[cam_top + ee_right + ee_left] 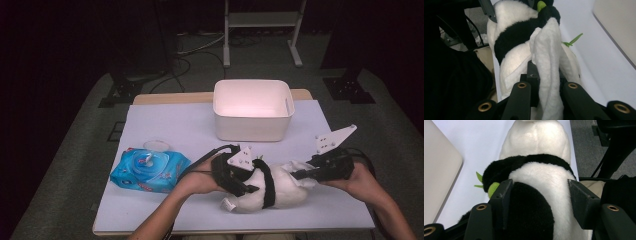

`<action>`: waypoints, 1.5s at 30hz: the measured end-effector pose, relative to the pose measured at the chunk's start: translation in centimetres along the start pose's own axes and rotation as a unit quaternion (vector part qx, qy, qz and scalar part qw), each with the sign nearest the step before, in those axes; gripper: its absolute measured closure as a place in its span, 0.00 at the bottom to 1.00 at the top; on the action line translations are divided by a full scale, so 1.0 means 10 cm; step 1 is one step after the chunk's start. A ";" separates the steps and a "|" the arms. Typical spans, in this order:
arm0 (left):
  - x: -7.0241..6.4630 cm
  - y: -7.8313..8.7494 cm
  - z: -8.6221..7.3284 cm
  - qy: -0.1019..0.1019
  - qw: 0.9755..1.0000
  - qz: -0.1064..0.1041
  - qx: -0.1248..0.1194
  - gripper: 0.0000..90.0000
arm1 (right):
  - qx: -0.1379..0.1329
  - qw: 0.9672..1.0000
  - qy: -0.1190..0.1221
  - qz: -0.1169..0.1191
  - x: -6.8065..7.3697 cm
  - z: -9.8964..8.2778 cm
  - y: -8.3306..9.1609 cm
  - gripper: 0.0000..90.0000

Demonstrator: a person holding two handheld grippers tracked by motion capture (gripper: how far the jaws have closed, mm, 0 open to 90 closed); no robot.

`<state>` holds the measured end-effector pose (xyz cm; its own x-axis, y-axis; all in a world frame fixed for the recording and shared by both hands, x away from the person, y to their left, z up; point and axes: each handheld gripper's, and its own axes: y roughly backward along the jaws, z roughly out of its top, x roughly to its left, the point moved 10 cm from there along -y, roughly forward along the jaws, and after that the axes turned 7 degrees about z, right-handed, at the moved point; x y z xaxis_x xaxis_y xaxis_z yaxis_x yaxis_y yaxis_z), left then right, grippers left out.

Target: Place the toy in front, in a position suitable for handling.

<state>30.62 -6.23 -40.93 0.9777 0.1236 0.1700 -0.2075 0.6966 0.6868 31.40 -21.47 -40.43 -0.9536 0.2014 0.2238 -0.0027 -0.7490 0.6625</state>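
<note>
we see the plush panda lying on its side on the white table cover, in front of the white bin and right of the blue wet-wipes pack. our left gripper clamps the panda's lower body between its jaws. our right gripper is closed on a white wipe draped against the panda's side.

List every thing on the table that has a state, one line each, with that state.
Panda plush: lying on its side, held at both ends.
White wipe: draped on the panda.
Left gripper: jaws around the panda.
Right gripper: shut on wipe.
White bin: empty, upright.
Wipes pack: lid open.
</note>
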 end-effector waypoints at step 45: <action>0.01 0.06 -0.03 0.027 1.000 0.003 -0.007 0.34 | 0.061 0.997 0.050 0.016 0.10 0.37 -0.49 0.80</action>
<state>30.60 -5.54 -40.71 0.9767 0.1662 0.1357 -0.2139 0.7055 0.6757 31.57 -15.24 -40.86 -0.9779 0.1093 0.1784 0.0601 -0.6702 0.7397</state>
